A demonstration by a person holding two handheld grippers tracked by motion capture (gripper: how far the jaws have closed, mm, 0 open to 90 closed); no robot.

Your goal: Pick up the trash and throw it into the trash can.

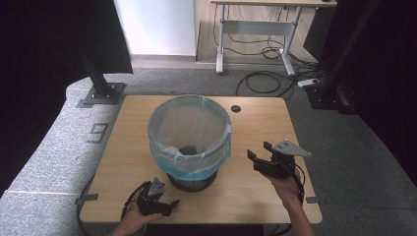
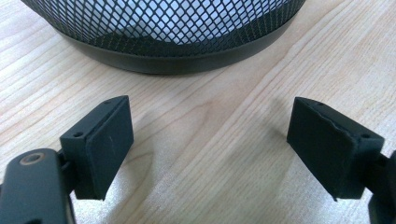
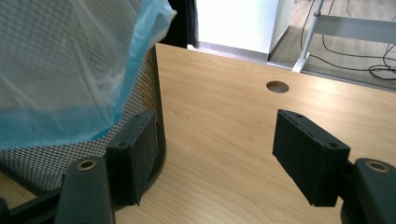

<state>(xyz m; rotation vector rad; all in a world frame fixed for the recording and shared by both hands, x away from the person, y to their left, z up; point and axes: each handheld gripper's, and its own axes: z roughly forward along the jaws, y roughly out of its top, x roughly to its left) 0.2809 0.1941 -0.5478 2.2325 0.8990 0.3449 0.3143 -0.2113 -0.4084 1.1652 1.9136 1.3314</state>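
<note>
A black mesh wastebasket (image 1: 191,140) lined with a pale blue plastic bag (image 1: 196,160) stands mid-table; the bag's edge is folded down over the rim. My left gripper (image 1: 169,206) rests low near the table's front edge, just in front of the basket's base (image 2: 177,60), open with nothing between its jaws. My right gripper (image 1: 259,150) hovers to the right of the basket, open and empty. In the right gripper view the bag (image 3: 60,70) and mesh wall (image 3: 152,93) lie just past its left pad (image 3: 137,154).
The wooden table (image 1: 255,196) has a round cable hole (image 1: 236,108) at the back right, also the hole (image 3: 277,86) ahead of my right gripper. Grey carpet surrounds the table; a desk frame and loose cables (image 1: 265,73) lie beyond.
</note>
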